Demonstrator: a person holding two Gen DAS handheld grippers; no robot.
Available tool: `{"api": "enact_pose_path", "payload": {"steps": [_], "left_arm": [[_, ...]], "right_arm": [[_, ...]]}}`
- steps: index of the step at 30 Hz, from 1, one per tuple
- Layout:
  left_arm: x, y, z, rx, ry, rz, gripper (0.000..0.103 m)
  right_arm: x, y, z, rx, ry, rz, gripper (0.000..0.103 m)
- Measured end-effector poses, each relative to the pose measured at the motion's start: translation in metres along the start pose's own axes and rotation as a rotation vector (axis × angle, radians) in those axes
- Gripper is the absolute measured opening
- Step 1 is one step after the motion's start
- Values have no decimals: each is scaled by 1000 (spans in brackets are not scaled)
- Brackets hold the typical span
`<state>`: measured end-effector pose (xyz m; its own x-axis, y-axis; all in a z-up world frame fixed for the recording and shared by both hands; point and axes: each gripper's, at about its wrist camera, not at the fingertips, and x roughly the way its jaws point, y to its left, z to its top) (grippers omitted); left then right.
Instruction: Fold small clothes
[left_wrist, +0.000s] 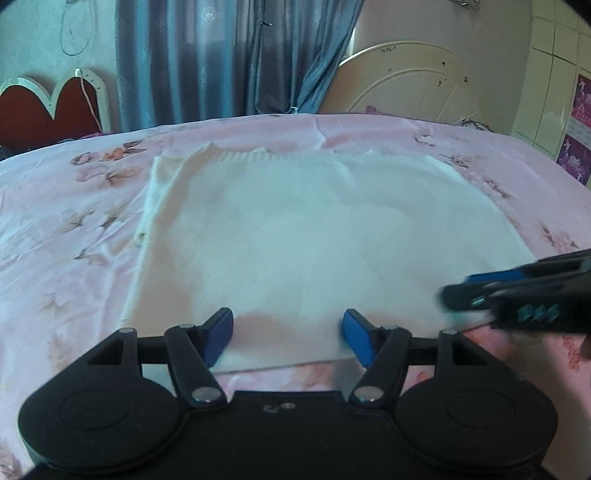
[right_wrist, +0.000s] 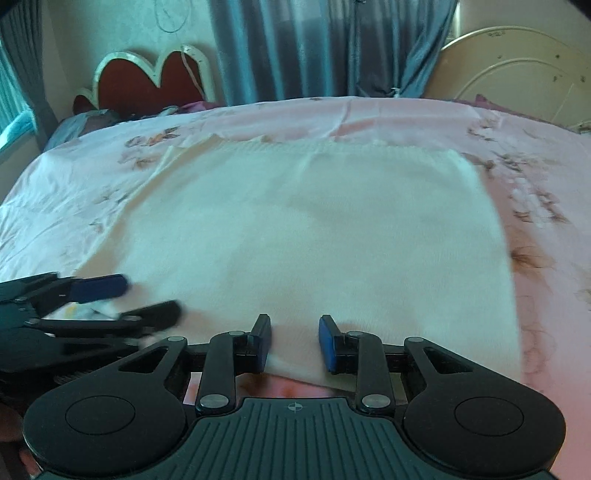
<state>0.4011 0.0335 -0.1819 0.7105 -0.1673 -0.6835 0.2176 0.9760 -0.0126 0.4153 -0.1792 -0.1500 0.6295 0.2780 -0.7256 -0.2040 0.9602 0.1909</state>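
Observation:
A white knit garment (left_wrist: 303, 236) lies flat on the pink floral bedsheet (left_wrist: 66, 221), its ribbed hem at the far side; it also shows in the right wrist view (right_wrist: 317, 229). My left gripper (left_wrist: 288, 336) is open, its blue pads astride the garment's near edge. My right gripper (right_wrist: 294, 341) is open too, over the near edge further right. The right gripper also shows in the left wrist view (left_wrist: 465, 295) at the right, low over the cloth. The left gripper shows in the right wrist view (right_wrist: 147, 297) at the left.
A red heart-shaped headboard (right_wrist: 147, 77) stands at the far left, blue curtains (left_wrist: 221, 62) behind the bed, and a cream round board (left_wrist: 410, 81) leans at the far right. The pink bedsheet (right_wrist: 546, 236) extends around the garment on all sides.

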Motion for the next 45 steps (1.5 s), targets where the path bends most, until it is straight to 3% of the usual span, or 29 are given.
{"api": "enact_pose_path", "payload": {"steps": [10,15,20,24,26,28,31,34,38,41,43,45], "left_arm": [[-12,25,-9,-16,-1,38,66],[-18,38,-16,-6,-4,69,66],[-21,44,-21,-2,16,120,68],[-41,70,-24,-162,5,116,59],[-50,77,-25,-244,-29,52,56],[-47,85,-25,-386,-37,-46,49],[-24,96,-35,-642,-18,-198,42],[-11,105,-41,-788,-79,-236,42],[7,116,-42,-876,-137,-258,36],[20,123,-38,-915,-147,-256,25],[26,127,-38,-950,-135,-248,10],[31,130,-37,-968,-140,-267,7]], "right_arm": [[-28,-67,-20,103,-8,-145,28],[-39,-86,-33,113,6,-175,28],[-42,-91,-34,150,1,-145,29],[-62,-90,-32,158,-69,-116,28],[-70,-85,-27,155,-117,-86,24],[-68,-77,-17,150,-135,-49,2],[-56,-62,4,151,-147,5,1],[-37,-46,27,164,-143,60,1],[-5,-28,53,165,-118,112,1],[19,-16,64,161,-91,130,1],[33,-9,70,167,-75,146,1],[42,-3,73,164,-68,152,1]]}}
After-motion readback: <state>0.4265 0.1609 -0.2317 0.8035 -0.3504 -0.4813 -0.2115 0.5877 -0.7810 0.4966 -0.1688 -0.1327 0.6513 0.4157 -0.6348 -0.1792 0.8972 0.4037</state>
